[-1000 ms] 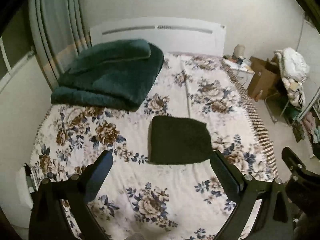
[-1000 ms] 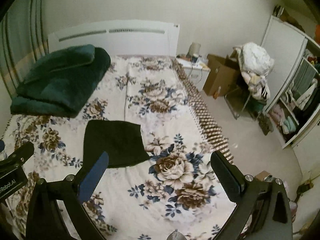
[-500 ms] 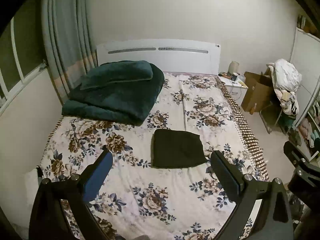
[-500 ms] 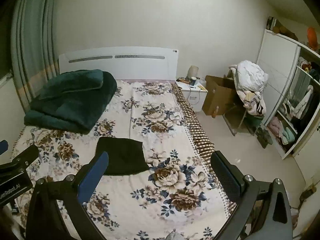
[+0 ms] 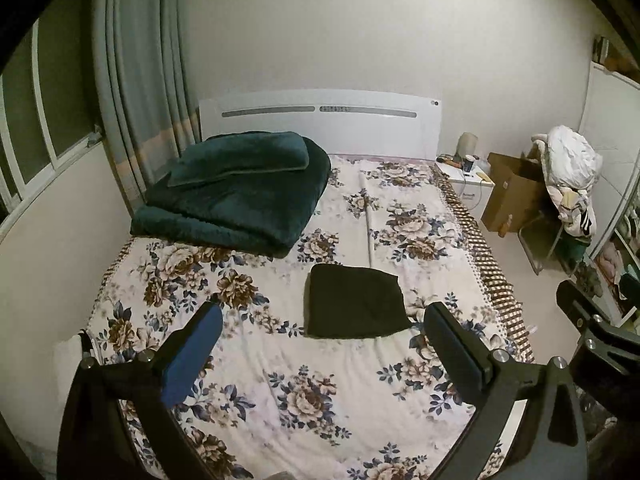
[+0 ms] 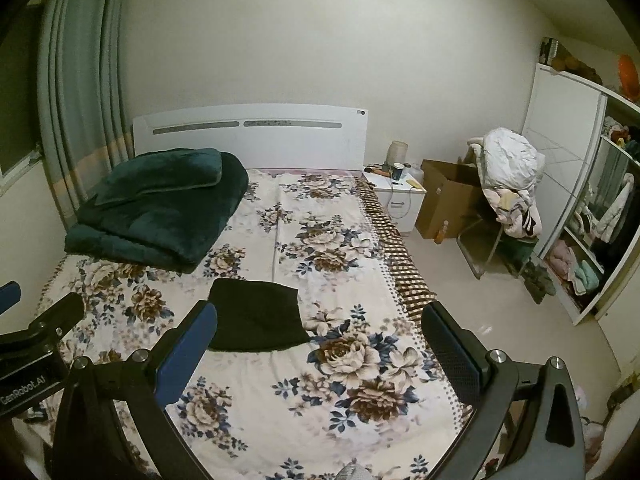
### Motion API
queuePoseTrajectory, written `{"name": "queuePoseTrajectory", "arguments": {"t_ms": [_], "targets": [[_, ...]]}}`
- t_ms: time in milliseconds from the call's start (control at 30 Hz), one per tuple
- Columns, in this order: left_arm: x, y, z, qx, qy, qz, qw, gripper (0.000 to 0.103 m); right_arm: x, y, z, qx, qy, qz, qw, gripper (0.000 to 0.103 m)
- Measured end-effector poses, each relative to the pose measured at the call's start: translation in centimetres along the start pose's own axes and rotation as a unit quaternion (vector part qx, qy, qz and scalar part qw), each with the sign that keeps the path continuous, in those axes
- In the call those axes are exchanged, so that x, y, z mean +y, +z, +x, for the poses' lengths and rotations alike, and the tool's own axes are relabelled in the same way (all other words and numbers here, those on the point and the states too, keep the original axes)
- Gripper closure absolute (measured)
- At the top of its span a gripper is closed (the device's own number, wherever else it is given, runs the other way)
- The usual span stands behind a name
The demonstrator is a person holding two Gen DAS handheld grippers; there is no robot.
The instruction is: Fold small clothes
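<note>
Both grippers wide open, holding nothing – left gripper (image 5: pixel 324 320), right gripper (image 6: pixel 320 320) – above the bed (image 5: pixel 280 368), folded black garment (image 5: pixel 354 302) lying mid-bed.

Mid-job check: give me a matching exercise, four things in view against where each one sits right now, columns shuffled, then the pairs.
Things:
1. dark folded garment
2. green blanket
3. cardboard box
4. left gripper

Places or states:
A. on the floor beside the white nightstand
B. flat in the middle of the floral bedspread
C. open, holding nothing, above the near end of the bed
D. piled by the headboard, on the curtain side

Pairs: 1-B, 2-D, 3-A, 4-C
</note>
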State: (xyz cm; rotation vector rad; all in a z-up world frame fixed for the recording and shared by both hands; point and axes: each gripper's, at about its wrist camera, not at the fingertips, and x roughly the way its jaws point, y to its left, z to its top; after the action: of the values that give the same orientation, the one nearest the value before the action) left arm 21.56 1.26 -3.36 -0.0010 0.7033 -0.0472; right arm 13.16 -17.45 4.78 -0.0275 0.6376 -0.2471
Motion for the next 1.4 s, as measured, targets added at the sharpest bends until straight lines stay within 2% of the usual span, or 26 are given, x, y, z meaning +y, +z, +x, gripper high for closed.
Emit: {"name": "queuePoseTrajectory", "arguments": {"t_ms": [533,933,1400], "targets": [[-0.9,-0.5,-1.8,0.003,0.005,-0.008,1.0000,0.000,-0.3,-0.1,0.1,0.002,0.007,0.000,1.000,0.000],[-0.8,-0.5,-1.9,0.003,0.004,-0.008,1.0000,0.000,-0.4,-1.0,-1.3,0.006,0.013,0.002,1.000,0.000],[-0.9,-0.7,-2.2,0.004,0.006,-0.008,0.9999,0.000,-0.6,-0.8,-0.9,0.010,0.025,-0.001,1.000,0.000]]}}
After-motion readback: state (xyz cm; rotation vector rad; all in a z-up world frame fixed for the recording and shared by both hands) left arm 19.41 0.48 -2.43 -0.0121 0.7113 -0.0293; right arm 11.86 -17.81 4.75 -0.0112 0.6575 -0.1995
